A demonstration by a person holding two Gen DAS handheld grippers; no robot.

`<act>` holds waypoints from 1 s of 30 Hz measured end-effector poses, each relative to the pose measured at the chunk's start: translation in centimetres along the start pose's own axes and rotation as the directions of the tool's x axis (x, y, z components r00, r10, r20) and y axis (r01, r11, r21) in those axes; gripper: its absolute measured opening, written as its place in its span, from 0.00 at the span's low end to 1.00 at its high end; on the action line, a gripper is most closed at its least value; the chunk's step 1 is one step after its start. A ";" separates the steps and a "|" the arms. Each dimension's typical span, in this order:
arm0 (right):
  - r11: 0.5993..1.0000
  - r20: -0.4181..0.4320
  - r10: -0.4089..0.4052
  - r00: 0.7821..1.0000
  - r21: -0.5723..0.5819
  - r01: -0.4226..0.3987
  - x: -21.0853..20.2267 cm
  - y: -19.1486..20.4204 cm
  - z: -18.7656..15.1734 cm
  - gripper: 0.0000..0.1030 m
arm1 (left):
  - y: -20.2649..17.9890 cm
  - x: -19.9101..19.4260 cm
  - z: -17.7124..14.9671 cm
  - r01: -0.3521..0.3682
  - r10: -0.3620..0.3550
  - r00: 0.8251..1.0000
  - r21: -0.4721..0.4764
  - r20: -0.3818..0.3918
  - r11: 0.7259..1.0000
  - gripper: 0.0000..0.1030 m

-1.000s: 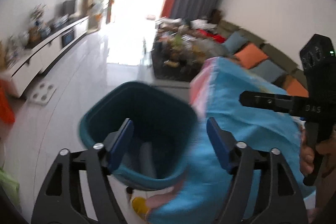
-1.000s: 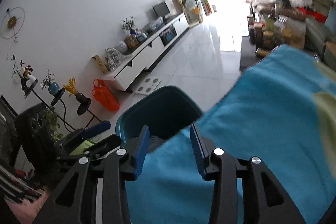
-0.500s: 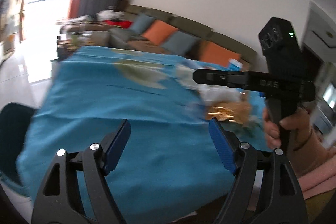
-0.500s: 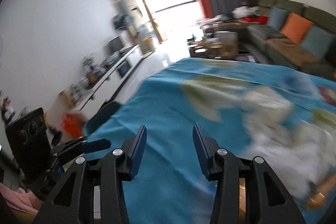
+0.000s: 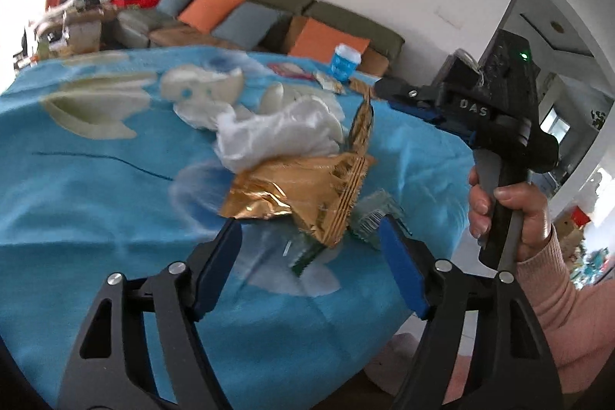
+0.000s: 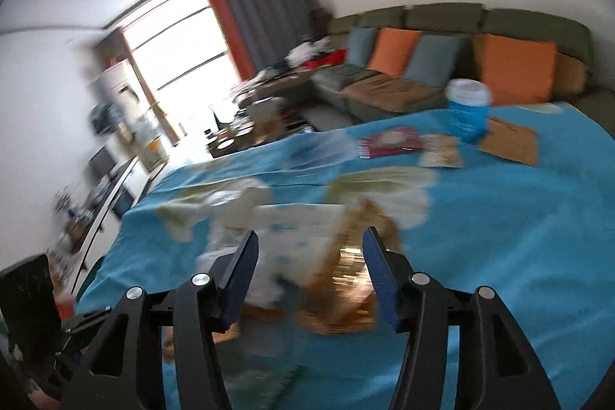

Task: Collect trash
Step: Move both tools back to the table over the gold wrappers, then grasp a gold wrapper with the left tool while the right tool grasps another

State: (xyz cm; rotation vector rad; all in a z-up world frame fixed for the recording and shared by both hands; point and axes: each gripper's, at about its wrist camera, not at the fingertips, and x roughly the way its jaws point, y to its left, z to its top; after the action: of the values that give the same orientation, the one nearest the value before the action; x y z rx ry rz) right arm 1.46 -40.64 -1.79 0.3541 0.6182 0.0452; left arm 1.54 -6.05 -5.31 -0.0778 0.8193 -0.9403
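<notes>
Hovering over the near edge of the table, left gripper [image 5: 309, 248] has its jaws spread wide with nothing between the blue pads, and the gold foil wrapper [image 5: 303, 187] sits just ahead of the tips on the blue tablecloth [image 5: 96, 187]. Right gripper [image 6: 309, 264] is likewise spread, empty, aimed at the same pile from the other side; its view is motion-blurred, so whether the pads touch the wrapper cannot be told. A green-and-white scrap [image 5: 374, 214] lies just beside the wrapper, close to the left gripper's right finger [image 5: 401, 268], and a darker green piece pokes out from under the wrapper's lower corner. Crumpled white plastic [image 5: 276, 133] rests against the wrapper's far side, touching it, with more white tissue [image 5: 203, 95] behind that. Person's right hand [image 5: 511, 214] is wrapped around the right gripper's black handle at the right of the left view. Further back on the cloth: a red packet [image 6: 390, 143], a small snack packet [image 6: 440, 150], a brown paper piece [image 6: 509, 141] and a blue tub with a white lid [image 6: 467, 110], all near each other and well apart from the pile. Beyond the table, a green sofa [image 6: 423, 22] with orange and grey-blue cushions, then grey and orange curtains [image 6: 261, 10] by a bright window.
</notes>
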 end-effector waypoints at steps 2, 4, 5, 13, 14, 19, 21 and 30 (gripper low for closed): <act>0.999 -0.012 -0.014 1.000 0.040 0.014 0.4 -1.6 -0.3 0.58 | 0.1 1.3 0.1 0.019 -0.020 0.999 -0.026 -0.034 0.999 0.65; 0.998 -0.027 -0.011 1.000 0.058 0.012 0.9 -2.7 -0.5 0.59 | 0.2 2.1 0.1 0.031 -0.033 0.998 -0.040 -0.054 0.999 0.60; 0.998 -0.032 -0.007 0.999 0.063 0.009 1.1 -3.1 -0.4 0.59 | 0.2 2.4 0.1 0.033 -0.036 0.998 -0.044 -0.059 0.998 0.56; 0.995 -0.095 0.054 0.994 0.094 -0.045 4.0 -3.7 -0.9 0.59 | 1.3 3.4 0.3 0.089 -0.102 0.990 -0.128 -0.096 0.988 0.33; 0.994 -0.099 0.059 0.993 0.097 -0.049 4.1 -3.6 -1.0 0.59 | 1.5 3.6 0.3 0.091 -0.104 0.990 -0.133 -0.096 0.987 0.32; 0.988 -0.124 0.094 0.988 0.132 -0.078 4.9 -4.2 -1.4 0.43 | 2.0 3.6 0.4 0.103 -0.118 0.989 -0.151 -0.092 0.983 0.21; 0.987 -0.122 0.106 0.987 0.138 -0.088 4.9 -4.3 -1.5 0.35 | 2.0 3.4 0.3 0.104 -0.118 0.989 -0.148 -0.087 0.984 0.19; 0.986 -0.094 0.119 0.988 0.126 -0.107 4.0 -4.0 -1.2 0.27 | 1.2 2.0 0.1 0.079 -0.085 0.994 -0.090 -0.073 0.993 0.11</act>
State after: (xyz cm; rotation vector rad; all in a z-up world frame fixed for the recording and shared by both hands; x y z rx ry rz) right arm 3.76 -43.46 -6.30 0.5060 0.7020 0.1361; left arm 3.09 -6.89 -6.88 -0.1527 0.9342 -0.9898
